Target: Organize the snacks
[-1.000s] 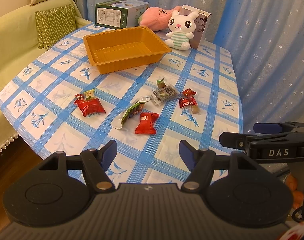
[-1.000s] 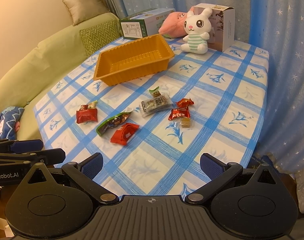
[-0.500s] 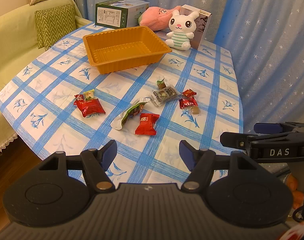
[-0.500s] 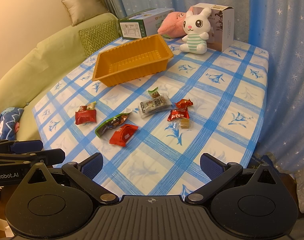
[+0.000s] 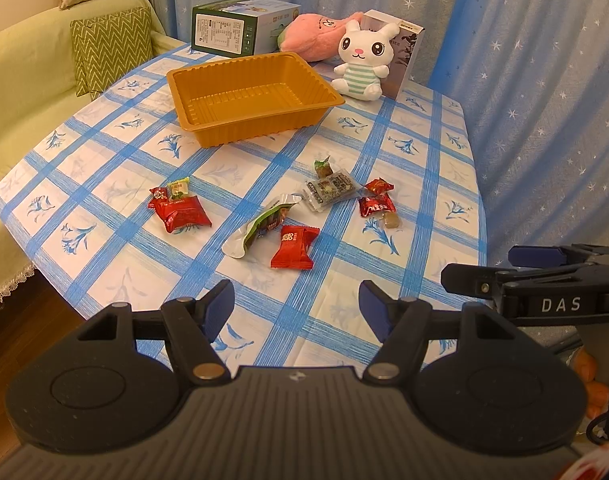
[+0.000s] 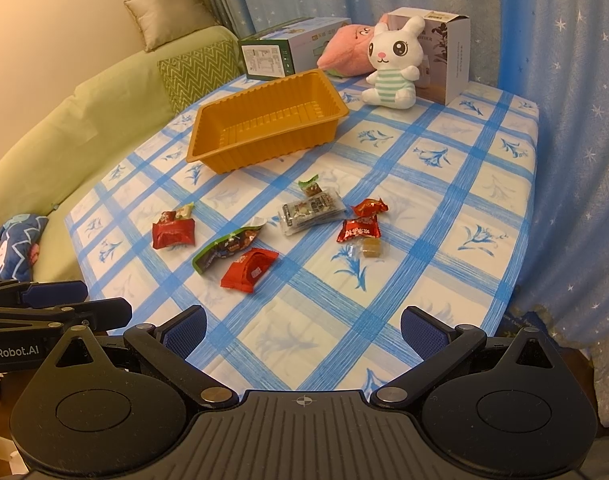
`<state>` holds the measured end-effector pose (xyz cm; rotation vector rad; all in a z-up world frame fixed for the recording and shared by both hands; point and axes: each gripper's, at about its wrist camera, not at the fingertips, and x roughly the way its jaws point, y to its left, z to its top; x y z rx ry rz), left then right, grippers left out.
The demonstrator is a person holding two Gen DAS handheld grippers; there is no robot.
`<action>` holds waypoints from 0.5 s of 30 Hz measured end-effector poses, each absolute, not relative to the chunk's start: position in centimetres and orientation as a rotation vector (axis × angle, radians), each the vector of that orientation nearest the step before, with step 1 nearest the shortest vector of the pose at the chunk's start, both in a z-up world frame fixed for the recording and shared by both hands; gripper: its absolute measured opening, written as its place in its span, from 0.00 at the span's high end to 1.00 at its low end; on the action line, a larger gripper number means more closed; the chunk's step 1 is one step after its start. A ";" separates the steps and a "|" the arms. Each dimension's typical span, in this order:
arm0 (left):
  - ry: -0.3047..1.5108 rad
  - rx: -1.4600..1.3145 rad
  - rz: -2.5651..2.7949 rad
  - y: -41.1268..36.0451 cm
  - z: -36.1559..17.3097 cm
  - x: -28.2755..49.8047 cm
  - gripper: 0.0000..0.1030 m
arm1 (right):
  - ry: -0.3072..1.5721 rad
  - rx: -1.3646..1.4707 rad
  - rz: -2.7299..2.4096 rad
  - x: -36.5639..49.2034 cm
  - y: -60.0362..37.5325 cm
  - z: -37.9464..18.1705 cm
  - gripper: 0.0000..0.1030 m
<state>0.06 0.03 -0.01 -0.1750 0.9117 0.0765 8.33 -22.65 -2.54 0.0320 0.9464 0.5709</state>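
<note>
Left wrist view: left claw (image 5: 296,306) and right claw (image 6: 303,334) both gape wide, holding nothing, over the surface (image 5: 420,184) edge nearest them; snacks (image 5: 290,246) lie scattered before the tray (image 5: 252,96), bare cloth all around.

The left gripper (image 5: 296,306) hung tilted downward at the near edge, jaws parted with nothing between them; the right gripper (image 6: 303,334) sat just beside it on the right, likewise angled down, jaws spread wider and empty
</note>
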 end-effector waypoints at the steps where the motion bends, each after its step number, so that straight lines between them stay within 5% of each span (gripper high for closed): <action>1: 0.911 -0.175 0.076 0.0 0.0 0.1 0.35 | 0.947 0.032 0.571 8.2 -22.6 -2.5 0.00; 15: 0.912 -0.177 0.076 0.0 0.0 0.1 0.35 | 0.946 0.032 0.571 8.0 -22.5 -2.5 0.00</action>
